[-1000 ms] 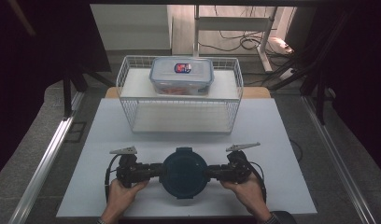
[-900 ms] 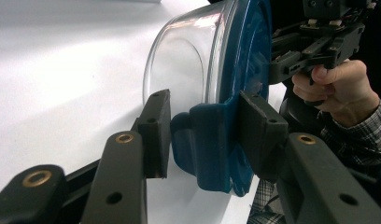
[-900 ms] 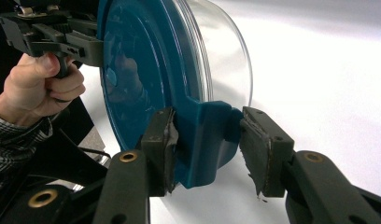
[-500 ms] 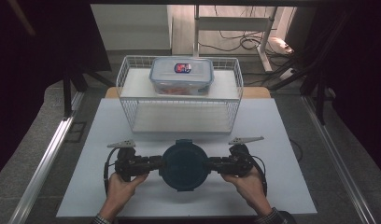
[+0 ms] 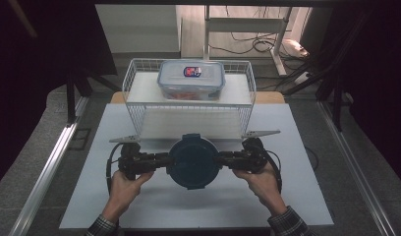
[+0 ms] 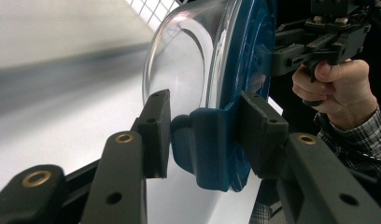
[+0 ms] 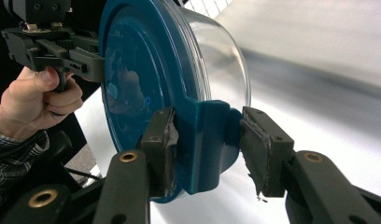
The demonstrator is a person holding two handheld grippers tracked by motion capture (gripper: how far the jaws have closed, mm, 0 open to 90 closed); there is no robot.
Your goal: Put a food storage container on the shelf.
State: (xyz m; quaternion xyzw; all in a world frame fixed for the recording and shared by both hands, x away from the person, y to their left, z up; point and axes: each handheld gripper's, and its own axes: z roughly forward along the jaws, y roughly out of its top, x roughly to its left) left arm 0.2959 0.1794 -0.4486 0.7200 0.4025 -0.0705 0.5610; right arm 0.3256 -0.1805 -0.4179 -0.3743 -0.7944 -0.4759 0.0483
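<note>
A round clear container with a dark blue lid [image 5: 193, 161] hangs over the white table [image 5: 297, 196], just in front of the wire basket [image 5: 134, 113]. My left gripper [image 5: 165, 160] is shut on the lid's left latch tab [image 6: 205, 144]. My right gripper [image 5: 223, 158] is shut on the opposite latch tab [image 7: 207, 140]. In both gripper views the clear bowl [image 6: 184, 60] appears side-on, lid facing the person. The bowl looks empty. Each gripper view also shows the other hand and its gripper beyond the lid.
The white wire basket stands at the table's far edge. On a white surface [image 5: 139, 91] inside it rests a rectangular clear lidded box [image 5: 191, 78] with reddish contents. Metal rails [image 5: 46, 172] run along both sides of the table. Cables lie on the floor behind.
Both grippers have carried the round container away from the person, from near the front edge to just before the basket. The grips on the latch tabs are unchanged.
</note>
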